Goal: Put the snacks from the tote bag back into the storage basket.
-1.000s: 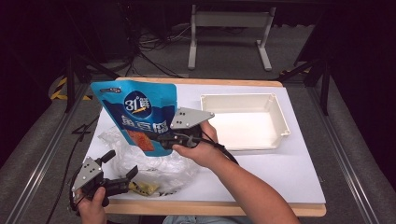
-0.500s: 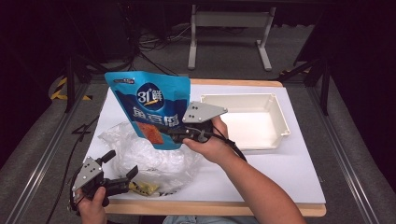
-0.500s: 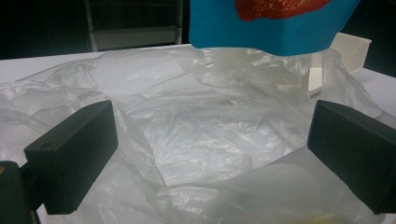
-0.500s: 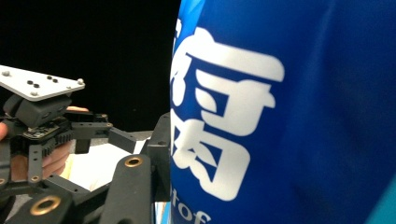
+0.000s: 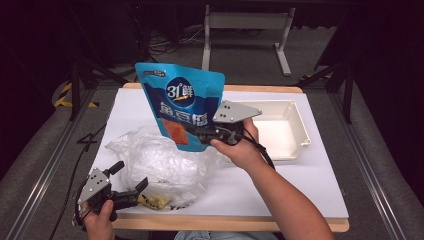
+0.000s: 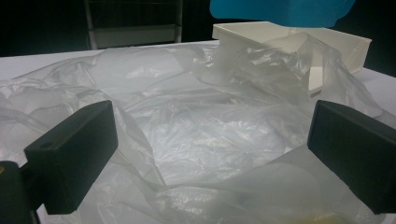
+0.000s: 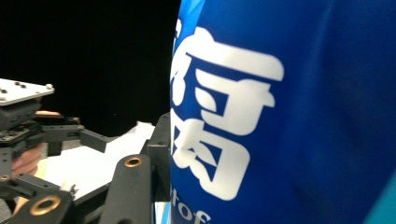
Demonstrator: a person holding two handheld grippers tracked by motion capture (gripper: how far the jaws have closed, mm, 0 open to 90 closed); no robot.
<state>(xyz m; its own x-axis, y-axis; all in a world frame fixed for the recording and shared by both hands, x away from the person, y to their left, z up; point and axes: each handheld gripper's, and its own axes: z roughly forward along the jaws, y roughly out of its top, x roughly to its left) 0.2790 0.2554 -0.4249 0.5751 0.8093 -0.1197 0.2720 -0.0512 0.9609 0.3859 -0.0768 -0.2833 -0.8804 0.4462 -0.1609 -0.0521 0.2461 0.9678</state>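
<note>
Above the white tabletop (image 5: 320, 180), the right tool (image 5: 197, 134) holds a blue snack pouch (image 5: 182, 107) upright and clear of the surface, its jaws clamped on the pouch's lower right side near the orange picture. Held by that low side, the pouch stands tall with its printed front facing the high camera, and it hangs just over the crumpled clear plastic bag (image 5: 155, 162), between that bag and the white plastic tray (image 5: 295, 127). In my judgement the pouch is being carried out of the bag toward the tray, which lies empty just to the right of the hand. At the near left corner, the left tool (image 5: 127, 181) rests low with its jaws apart, one on each side of the bag's open mouth without pinching the film; it appears placed there to steady the bag. A small yellowish packet (image 5: 152, 201) lies inside the bag beside that tool.
</note>
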